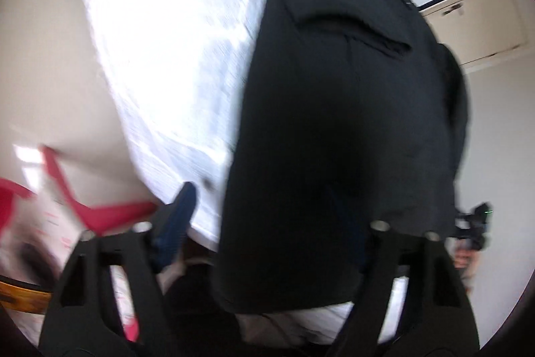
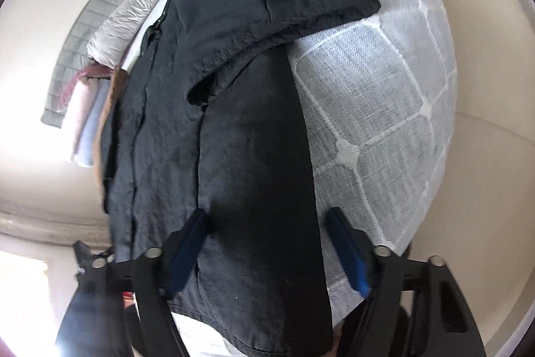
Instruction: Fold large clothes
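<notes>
A large black jacket [image 1: 334,122] lies spread on a white quilted surface [image 1: 167,39]. In the left wrist view it fills the middle and right, with a slit pocket near the top. My left gripper [image 1: 267,223] hovers over its near edge; the left blue pad [image 1: 177,216] shows, the right one is hidden by the cloth. In the right wrist view the jacket [image 2: 234,122] has a sleeve folded across its top. My right gripper [image 2: 267,219] is open, its blue pads [image 2: 187,250] standing either side of the jacket's near hem, over the quilted surface [image 2: 378,96].
A red strap or hanger [image 1: 100,209] lies at the lower left by a wooden edge [image 1: 23,293]. Cupboard doors [image 1: 474,25] stand at the far right. A stack of folded clothes [image 2: 87,109] and a grey quilted garment [image 2: 80,32] lie beyond the jacket.
</notes>
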Tool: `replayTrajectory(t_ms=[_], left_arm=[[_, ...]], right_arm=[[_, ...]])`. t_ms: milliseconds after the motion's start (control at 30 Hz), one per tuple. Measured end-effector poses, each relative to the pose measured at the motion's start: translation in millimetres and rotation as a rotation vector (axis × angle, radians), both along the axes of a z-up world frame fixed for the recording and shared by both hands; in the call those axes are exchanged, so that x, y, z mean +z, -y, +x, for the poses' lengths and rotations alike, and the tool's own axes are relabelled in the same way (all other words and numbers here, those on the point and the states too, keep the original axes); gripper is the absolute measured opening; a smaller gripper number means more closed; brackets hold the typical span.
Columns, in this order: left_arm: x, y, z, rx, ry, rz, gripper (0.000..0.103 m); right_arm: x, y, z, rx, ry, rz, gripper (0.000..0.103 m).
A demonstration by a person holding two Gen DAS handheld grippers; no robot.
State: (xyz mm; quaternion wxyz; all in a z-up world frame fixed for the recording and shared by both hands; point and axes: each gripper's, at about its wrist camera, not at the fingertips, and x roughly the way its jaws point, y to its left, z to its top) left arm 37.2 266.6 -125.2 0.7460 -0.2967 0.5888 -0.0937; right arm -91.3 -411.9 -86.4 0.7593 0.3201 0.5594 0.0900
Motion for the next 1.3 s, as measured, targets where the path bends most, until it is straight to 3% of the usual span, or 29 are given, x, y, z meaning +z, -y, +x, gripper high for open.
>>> replayTrajectory(t_ms=[33,67,100,167,233,367,433,500,600,667,733,767,800,833,867,900,967,1067,1167,1300], left_arm=[[1.9,2.7,-2.1,0.0,0.004,-0.014,0.061],[6.4,7.1,-4.8,-0.007,0.007,-0.017,0.053],[15.0,12.9,-8.3,-0.02,0.018,-0.009,0.048],[28.7,20.2,-12.6,-0.033,0.044,0.019,0.019],[49.9,22.1,-16.8,-0.028,0.084,0.059,0.01],[99.3,21.9,-35.9,-0.007,0.211,0.024,0.007],[108.6,24.7,-44.1,-0.031,0.226,0.026,0.007],[104.1,36.4,-51.5,-0.086,0.195,0.103,0.007],[72.5,53.7,-57.7,-0.167,0.107,0.302,0.01],[64.2,59.4,-57.1,-0.176,0.079,0.359,0.02],[72.7,64.8,-58.2,-0.158,0.103,0.424,0.029],[84.5,68.4,-59.0,-0.154,0.137,0.464,0.04],[95.1,73.8,-56.8,-0.154,0.171,0.493,0.047],[105.3,76.5,-54.7,-0.152,0.2,0.513,0.063],[120.9,82.6,-53.3,-0.148,0.256,0.54,0.074],[130.4,89.5,-46.7,-0.143,0.294,0.553,0.078],[150.3,105.4,-38.5,-0.142,0.369,0.56,0.085],[156.1,132.1,-19.4,-0.17,0.411,0.54,0.086],[154.1,169.8,12.3,-0.21,0.425,0.497,0.086],[141.0,221.5,51.8,-0.236,0.435,0.402,0.086]], right_arm=[[2.6,-0.6,-1.8,0.006,0.011,0.006,0.048],[5.9,-0.6,-3.7,0.01,0.028,0.032,0.024],[13.4,-0.5,-7.9,0.013,0.061,0.065,0.012],[26.7,-1.3,-12.9,0.012,0.107,0.05,0.009],[41.9,-1.6,-16.8,-0.001,0.145,0.055,0.007],[78.4,7.7,-26.7,-0.045,0.241,0.041,0.006],[90.0,9.7,-28.7,-0.053,0.251,-0.006,0.005],[86.8,8.5,-29.9,-0.046,0.211,-0.11,0.006],[55.3,-1.8,-21.6,0.018,0.088,-0.238,0.008],[39.8,-4.8,-19.5,0.03,0.036,-0.291,0.017],[41.0,-2.0,-24.4,0.02,0.046,-0.332,0.024],[49.4,-2.6,-27.3,0.013,0.076,-0.375,0.027],[59.8,-4.3,-28.5,0.009,0.11,-0.435,0.035],[68.0,-6.6,-29.7,0.006,0.136,-0.484,0.042],[78.8,-10.4,-28.7,0.004,0.176,-0.536,0.058],[86.6,-13.4,-26.8,0.006,0.208,-0.564,0.07],[98.6,-23.4,-19.9,0.036,0.281,-0.602,0.075],[100.8,-43.6,1.4,0.113,0.326,-0.637,0.076],[84.0,-71.4,30.8,0.205,0.326,-0.675,0.076],[42.5,-108.4,74.6,0.299,0.285,-0.841,0.076]])
